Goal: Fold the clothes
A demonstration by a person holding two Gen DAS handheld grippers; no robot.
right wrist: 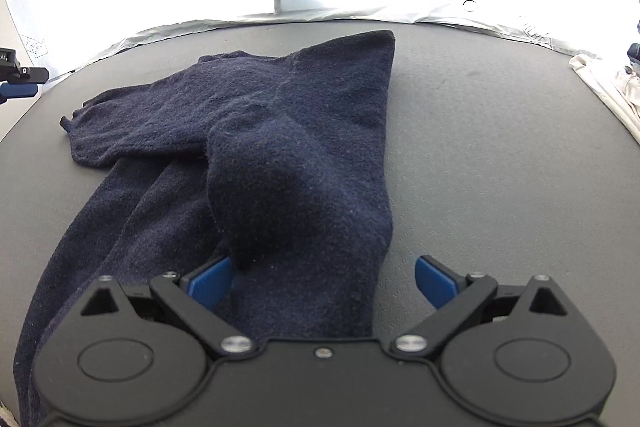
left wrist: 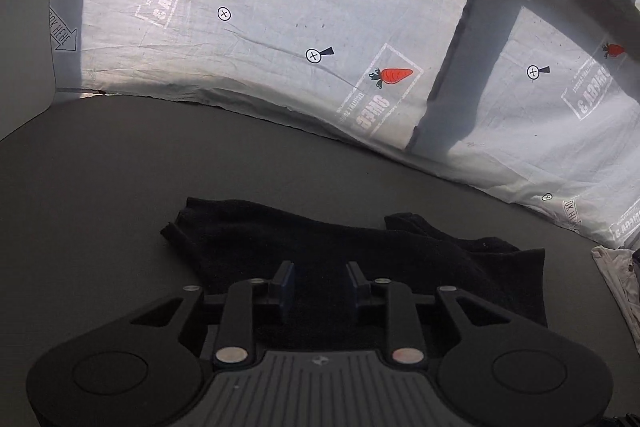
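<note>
The dark blue garment [right wrist: 296, 155] is soft, fuzzy cloth, like a woolly knit, and it does not shine. It lies on a grey table top [right wrist: 480, 131] that looks smooth and dull. The right gripper [right wrist: 324, 281] has black plastic arms that are matt, round silver metal screws that gleam a little, and blue pads [right wrist: 210, 283] with a fine ribbed face. The left gripper [left wrist: 320, 285] is the same matt black plastic. Far behind hangs a thin white sheet [left wrist: 280, 19], creased, with printed carrots. A pale crumpled cloth [right wrist: 604, 87] lies at the right.
</note>
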